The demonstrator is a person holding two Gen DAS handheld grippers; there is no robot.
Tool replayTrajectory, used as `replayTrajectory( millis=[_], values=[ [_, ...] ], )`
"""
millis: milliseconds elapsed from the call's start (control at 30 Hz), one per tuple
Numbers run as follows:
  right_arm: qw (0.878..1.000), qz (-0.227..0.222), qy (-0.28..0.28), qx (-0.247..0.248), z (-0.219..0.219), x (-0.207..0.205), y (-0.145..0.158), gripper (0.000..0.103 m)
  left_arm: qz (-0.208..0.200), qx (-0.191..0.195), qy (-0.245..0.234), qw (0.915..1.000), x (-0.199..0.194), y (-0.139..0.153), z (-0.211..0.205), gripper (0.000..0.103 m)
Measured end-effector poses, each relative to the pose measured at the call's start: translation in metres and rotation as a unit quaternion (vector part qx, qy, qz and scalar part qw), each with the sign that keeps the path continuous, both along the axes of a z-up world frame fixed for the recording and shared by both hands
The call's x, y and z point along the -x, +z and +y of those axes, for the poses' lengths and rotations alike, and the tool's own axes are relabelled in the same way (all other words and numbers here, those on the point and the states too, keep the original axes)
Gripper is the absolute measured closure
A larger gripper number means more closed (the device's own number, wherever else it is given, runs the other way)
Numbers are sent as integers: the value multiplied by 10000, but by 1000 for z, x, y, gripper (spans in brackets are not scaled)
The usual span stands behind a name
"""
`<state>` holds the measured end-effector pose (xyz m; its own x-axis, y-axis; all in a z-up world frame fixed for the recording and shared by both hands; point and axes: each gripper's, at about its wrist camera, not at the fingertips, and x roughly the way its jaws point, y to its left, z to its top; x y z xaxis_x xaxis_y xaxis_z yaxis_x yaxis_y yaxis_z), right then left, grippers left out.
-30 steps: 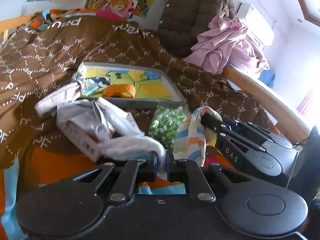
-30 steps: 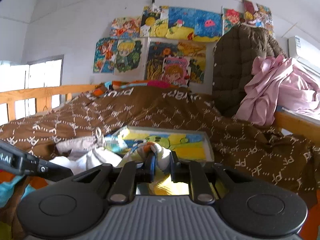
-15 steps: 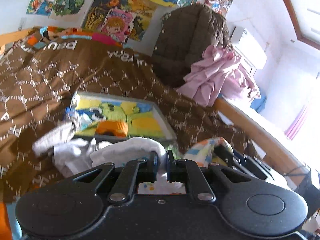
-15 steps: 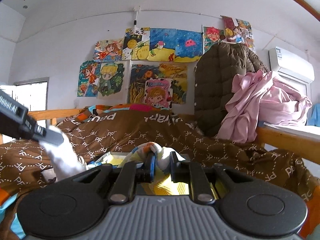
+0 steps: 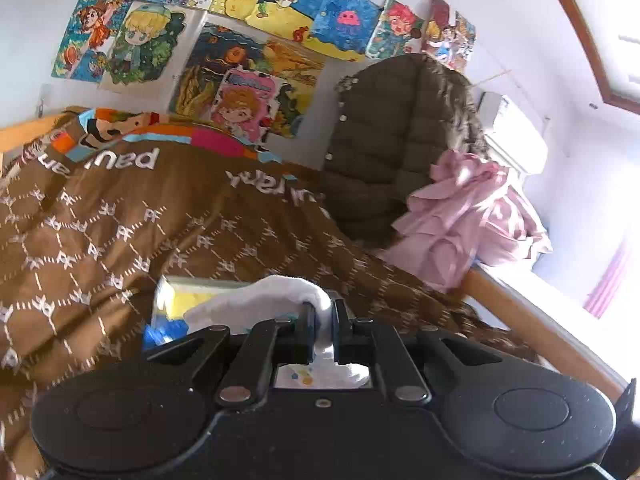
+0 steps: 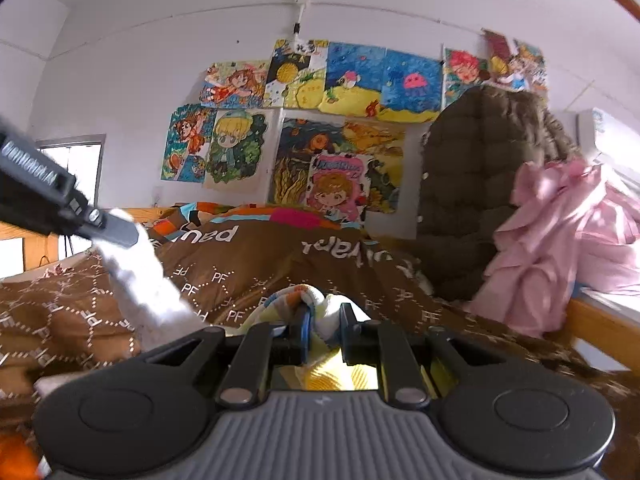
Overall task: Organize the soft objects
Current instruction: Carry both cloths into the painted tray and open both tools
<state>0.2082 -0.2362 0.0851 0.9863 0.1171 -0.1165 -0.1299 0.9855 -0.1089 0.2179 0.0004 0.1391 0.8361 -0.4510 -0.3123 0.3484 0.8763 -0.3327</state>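
Observation:
My left gripper (image 5: 323, 314) is shut on a white sock (image 5: 260, 298) and holds it lifted above the bed. In the right wrist view the same white sock (image 6: 140, 288) hangs from the left gripper's fingers (image 6: 116, 230) at the left. My right gripper (image 6: 323, 318) is shut on a striped multicolour sock (image 6: 316, 300), also lifted. A colourful cartoon tray (image 5: 176, 296) lies on the brown blanket (image 5: 120, 220) just beyond the left gripper, mostly hidden by the sock.
A brown quilted jacket (image 6: 480, 184) and a pink garment (image 6: 560, 240) hang at the right over a wooden bed rail (image 6: 592, 324). Posters (image 6: 340, 120) cover the back wall. A wooden rail (image 6: 36, 248) runs at the left.
Both grippers have risen and tilted upward, each carrying its sock. The clutter on the bed and the right gripper have dropped out of the left wrist view.

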Motion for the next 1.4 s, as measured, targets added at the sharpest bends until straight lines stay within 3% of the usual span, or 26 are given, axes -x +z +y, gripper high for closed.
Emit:
replayTrajectory(
  millis=[167,400,867,967,1167,1267,1400],
  values=[
    [9994,294,157,-77,20,-69,-11,87,66,-190,180,9996,-50,-17,12,95],
    [9946,980,223,-268,42,-132,-34,87,201,-316,336,9987,-112,-63,26,95],
    [9838,1756,285,-207,65,-165,-72,85,912,39,289,9954,-154,-141,57,94],
    [9822,1849,291,-137,70,-168,-77,82,1184,-38,215,9927,-162,-153,57,91],
    [9809,1915,315,-95,75,-169,-80,73,1300,-129,287,9910,-164,-159,60,83],
    [9816,1887,305,-51,75,-166,-79,62,1272,-262,308,9910,-162,-157,59,78],
    [9837,1776,259,50,72,-160,-74,48,1266,-287,333,9910,-158,-155,61,62]
  ],
)
